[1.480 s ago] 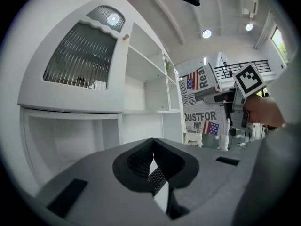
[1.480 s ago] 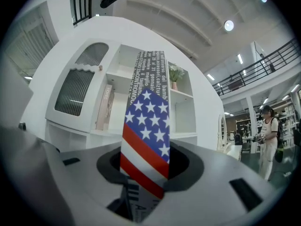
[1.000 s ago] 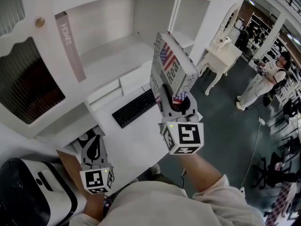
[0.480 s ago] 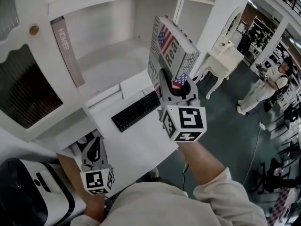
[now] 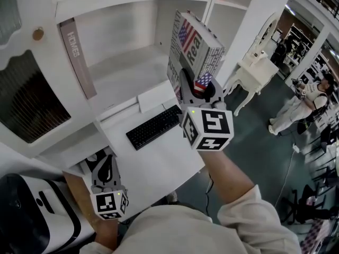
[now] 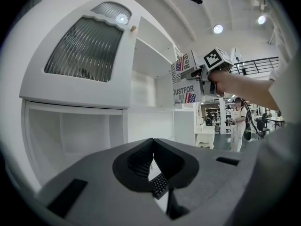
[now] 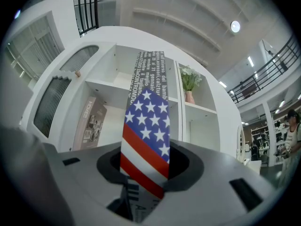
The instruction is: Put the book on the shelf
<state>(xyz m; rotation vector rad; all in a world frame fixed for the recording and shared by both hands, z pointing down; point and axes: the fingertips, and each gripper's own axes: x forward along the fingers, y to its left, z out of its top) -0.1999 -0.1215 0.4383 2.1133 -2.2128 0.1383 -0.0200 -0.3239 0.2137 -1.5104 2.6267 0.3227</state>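
Observation:
A thick book point(image 5: 195, 54) with a stars-and-stripes cover and newsprint sides stands upright in my right gripper point(image 5: 197, 89), which is shut on its lower end. It hangs above the desk in front of the white shelf point(image 5: 127, 67). In the right gripper view the book point(image 7: 146, 126) fills the gap between the jaws, with the shelf point(image 7: 113, 86) straight behind it. My left gripper point(image 5: 106, 168) hovers low at the desk's near left corner, shut with nothing in it. From the left gripper view the book point(image 6: 184, 76) shows up high on the right.
A tan book marked HOMES point(image 5: 78, 57) leans at the left end of the shelf. A black keyboard point(image 5: 153, 127) lies on the white desk point(image 5: 164, 163). A pink vase with flowers point(image 7: 189, 91) stands in the compartment to the right. A white table point(image 5: 254, 65) and a person point(image 5: 307, 97) are beyond.
My right gripper has lifted the book a little and carried it toward the shelf. The left gripper has stayed put.

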